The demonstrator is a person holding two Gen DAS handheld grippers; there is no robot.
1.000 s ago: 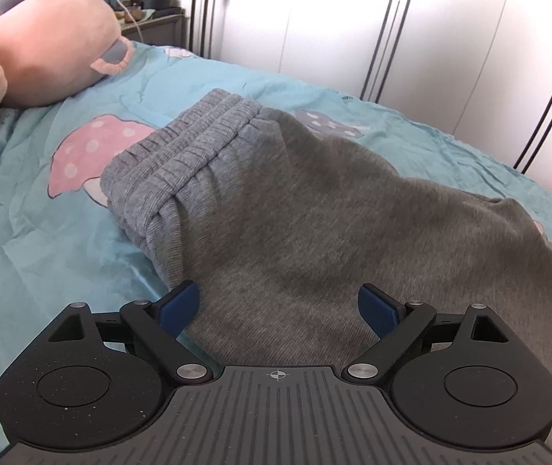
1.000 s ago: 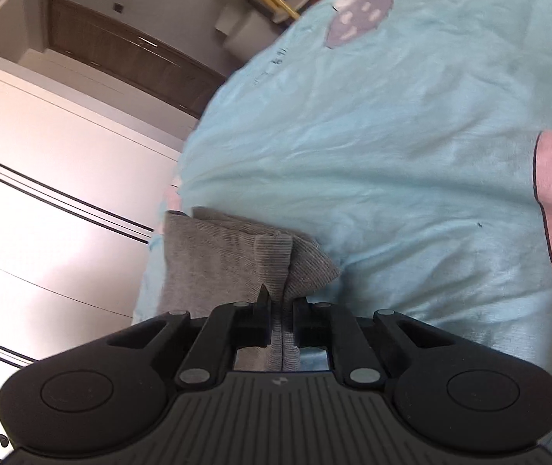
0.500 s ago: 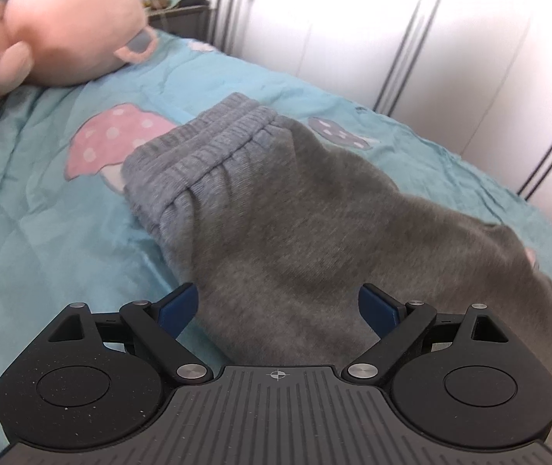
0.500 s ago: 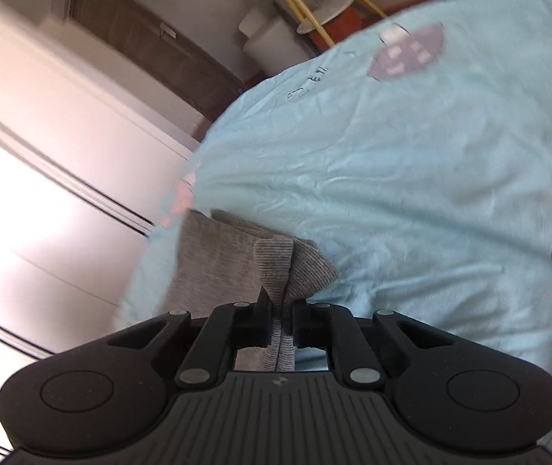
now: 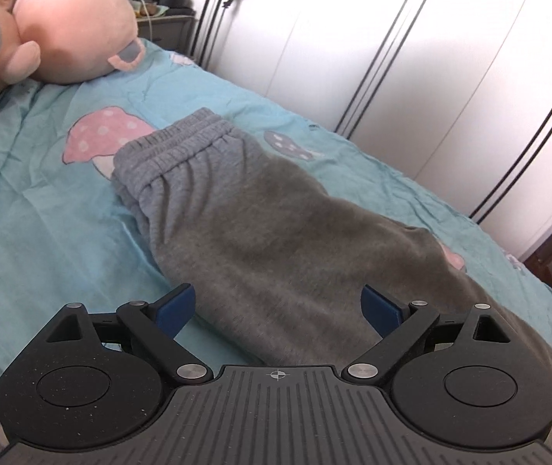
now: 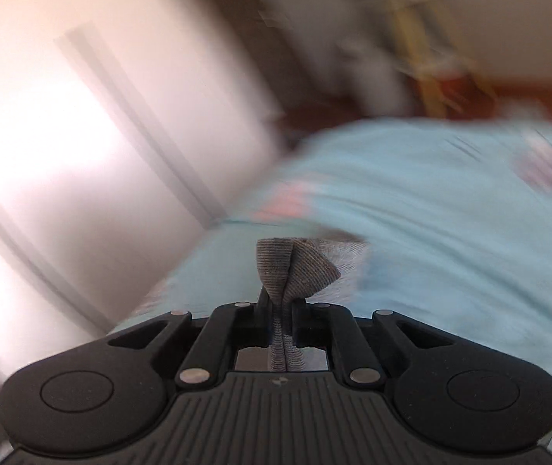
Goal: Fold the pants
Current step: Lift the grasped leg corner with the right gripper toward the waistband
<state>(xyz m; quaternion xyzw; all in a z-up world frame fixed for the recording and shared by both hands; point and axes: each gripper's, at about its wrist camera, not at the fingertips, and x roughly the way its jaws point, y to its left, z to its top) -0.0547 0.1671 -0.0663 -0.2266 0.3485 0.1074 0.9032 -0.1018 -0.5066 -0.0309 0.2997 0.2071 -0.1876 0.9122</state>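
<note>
While pinched, pants (image 6: pixel 289 271) hang (cuff only)

Bright daylight, glare on white wardrobe doors (image 5: pixel 411 77), fisheye-bent edges, right wrist view heavily motion-blurred

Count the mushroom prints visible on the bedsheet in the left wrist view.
2 clear: a pink mushroom beside the pants' waistband, and a grey one on the wardrobe side. Pink patches by the pants may be more, partly hidden.

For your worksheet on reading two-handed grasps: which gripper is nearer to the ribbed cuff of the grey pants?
Right. The right gripper is shut on the ribbed cuff, pinching it. The left gripper is open above the grey pants, with no cuff in its view.
</note>
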